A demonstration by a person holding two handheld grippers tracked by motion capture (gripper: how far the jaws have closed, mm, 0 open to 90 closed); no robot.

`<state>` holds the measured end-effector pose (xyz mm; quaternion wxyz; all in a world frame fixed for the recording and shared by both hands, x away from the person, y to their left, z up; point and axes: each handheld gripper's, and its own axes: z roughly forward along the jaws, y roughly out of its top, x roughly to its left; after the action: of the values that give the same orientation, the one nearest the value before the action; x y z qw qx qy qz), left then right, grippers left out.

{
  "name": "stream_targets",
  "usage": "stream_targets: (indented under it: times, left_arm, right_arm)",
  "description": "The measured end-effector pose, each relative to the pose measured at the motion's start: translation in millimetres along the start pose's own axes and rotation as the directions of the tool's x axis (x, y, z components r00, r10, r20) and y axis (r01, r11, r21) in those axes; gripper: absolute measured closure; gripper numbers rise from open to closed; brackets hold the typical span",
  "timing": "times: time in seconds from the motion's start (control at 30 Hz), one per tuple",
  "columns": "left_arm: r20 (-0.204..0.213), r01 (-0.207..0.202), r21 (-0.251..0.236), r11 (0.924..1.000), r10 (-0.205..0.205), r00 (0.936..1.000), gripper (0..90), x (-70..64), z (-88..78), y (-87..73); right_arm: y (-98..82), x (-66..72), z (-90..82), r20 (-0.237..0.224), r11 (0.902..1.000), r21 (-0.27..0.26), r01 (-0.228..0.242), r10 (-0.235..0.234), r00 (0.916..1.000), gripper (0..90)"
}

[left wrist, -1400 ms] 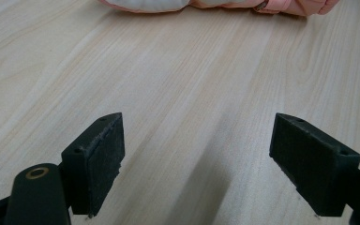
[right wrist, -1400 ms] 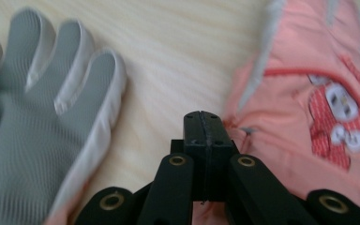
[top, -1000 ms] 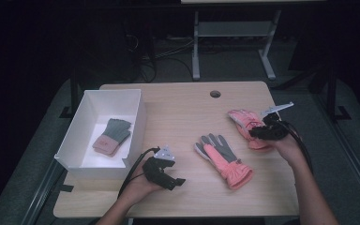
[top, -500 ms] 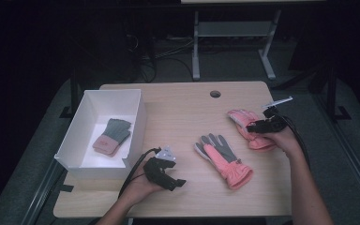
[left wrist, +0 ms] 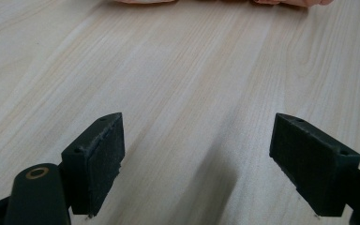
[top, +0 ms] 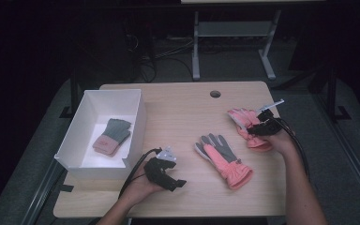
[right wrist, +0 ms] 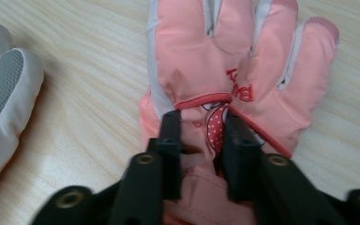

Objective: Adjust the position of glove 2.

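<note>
on table's right side, r gripper (right wrist: pixel 201 126) just closed, pinching pink glove (right wrist: pixel 243 56); l gripper (left wrist: pixel 199 154) jaws apart.

High view sits above the near edge, looking forward and down over the whole surface (top: pixel 187 108). Left gripper view hugs the bare wood, super close. Right gripper view is right on top of the pink glove (right wrist: pixel 234 70), which the high view also catches at right (top: pixel 243 119).
</note>
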<state>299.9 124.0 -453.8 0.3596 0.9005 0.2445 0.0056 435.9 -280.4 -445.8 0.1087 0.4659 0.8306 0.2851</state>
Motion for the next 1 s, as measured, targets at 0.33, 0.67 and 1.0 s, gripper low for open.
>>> stream_targets:
  times: [0.33,0.67,1.0]
  left_arm:
    - [0.000,0.002,-0.007,1.0000,-0.002,1.0000,17.9,1.6,-1.5,-0.1]
    - [-0.003,0.001,-0.014,0.9999,-0.001,1.0000,17.9,1.8,-4.3,0.2]
    - [-0.004,0.006,-0.017,0.9998,-0.006,1.0000,17.9,1.5,-4.4,0.3]
  right_arm:
    - [-1.0,-3.6,-13.1,-0.022,0.9985,-0.045,-0.030,0.029,0.9993,83.3]
    - [-0.1,11.6,-48.3,-0.069,0.9948,-0.078,-0.066,0.061,0.9958,83.2]
    - [-10.4,36.0,-73.2,-0.105,0.9924,-0.110,-0.056,0.045,0.9935,83.2]
